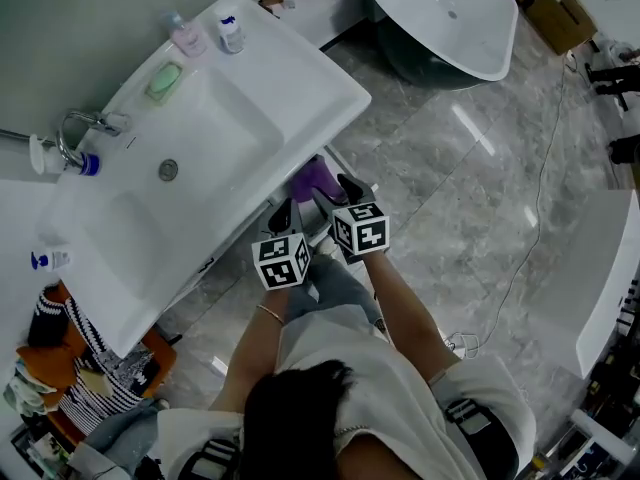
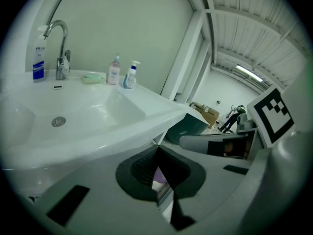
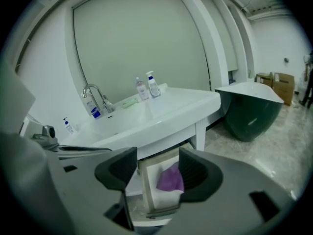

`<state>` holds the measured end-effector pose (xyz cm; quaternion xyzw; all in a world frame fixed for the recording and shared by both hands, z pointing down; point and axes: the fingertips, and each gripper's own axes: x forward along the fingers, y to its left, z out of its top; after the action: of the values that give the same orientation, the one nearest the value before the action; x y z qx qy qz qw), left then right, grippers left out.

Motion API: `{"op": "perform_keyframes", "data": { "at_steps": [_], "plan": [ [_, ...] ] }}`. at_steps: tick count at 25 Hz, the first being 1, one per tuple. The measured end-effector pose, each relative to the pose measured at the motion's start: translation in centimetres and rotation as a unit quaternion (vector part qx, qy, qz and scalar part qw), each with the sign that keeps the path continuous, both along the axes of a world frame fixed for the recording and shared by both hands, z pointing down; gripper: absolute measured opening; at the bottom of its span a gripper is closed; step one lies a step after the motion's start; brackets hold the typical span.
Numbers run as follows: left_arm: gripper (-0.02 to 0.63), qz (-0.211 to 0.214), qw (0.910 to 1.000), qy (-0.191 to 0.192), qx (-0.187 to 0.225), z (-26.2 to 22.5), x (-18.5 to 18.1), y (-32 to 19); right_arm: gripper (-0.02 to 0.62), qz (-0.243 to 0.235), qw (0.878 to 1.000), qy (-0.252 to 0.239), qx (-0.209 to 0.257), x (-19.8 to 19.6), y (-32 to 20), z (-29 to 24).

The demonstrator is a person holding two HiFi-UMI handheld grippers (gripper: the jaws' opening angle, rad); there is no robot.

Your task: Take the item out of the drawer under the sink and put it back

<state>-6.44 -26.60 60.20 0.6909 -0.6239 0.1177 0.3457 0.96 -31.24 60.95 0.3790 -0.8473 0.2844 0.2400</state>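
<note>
Jaws, right: my right gripper [image 3: 156, 169] stands wide open with nothing between the pads. Looking along it, I see the purple item [image 3: 170, 179] beyond them, partly hidden behind the right-hand pad.
Jaws, left: my left gripper [image 2: 157, 153] has its pads together at the tips and holds nothing. Only a sliver of purple shows past them.
Where the item is: it lies inside the open drawer [image 3: 145, 187] under the sink [image 3: 146, 119], towards the drawer's right side and resting on the white bottom. I touch neither the item nor the drawer.
What it looks like: a crumpled purple heap with a soft, uneven outline, most likely cloth or a thin bag. I cannot tell which.
How I expect it to handle: light and limp, with no stiffness of its own. It should sag and trail when lifted and is unlikely to break or slip.
Where I would take hold: the raised hump at its top, pinching a thick fold so that several layers come together.
Risk: a pinch on a thin edge may let it slide free, and a trailing corner may catch on the drawer's front rim.
</note>
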Motion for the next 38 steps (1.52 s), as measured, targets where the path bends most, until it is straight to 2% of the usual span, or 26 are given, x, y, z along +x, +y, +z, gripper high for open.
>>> {"op": "perform_keyframes", "data": {
  "at_steps": [8,14,20,29,38],
  "plan": [
    [0.003,0.002,0.9993,-0.003,-0.036,3.3,0.1,-0.8,0.265,-0.015,0.999,0.033,-0.039,-0.1,-2.1,5.0],
    [0.003,-0.015,0.9985,0.009,-0.052,5.5,0.6,-2.2,0.265,-0.021,0.998,0.022,-0.049,-0.7,-4.2,7.8],
    [0.003,-0.015,0.9971,0.006,-0.074,8.8,1.3,-2.3,0.267,-0.032,0.996,0.041,-0.066,-1.1,-5.2,11.6],
    [0.003,-0.028,0.9956,0.0,-0.09,12.6,1.2,-2.7,0.267,-0.032,0.995,0.048,-0.087,-0.9,-6.8,16.8],
    [0.003,-0.051,0.9946,0.004,-0.091,14.3,0.7,-3.1,0.267,-0.042,0.992,0.053,-0.108,-2.1,-7.2,20.8]
  ]
}}
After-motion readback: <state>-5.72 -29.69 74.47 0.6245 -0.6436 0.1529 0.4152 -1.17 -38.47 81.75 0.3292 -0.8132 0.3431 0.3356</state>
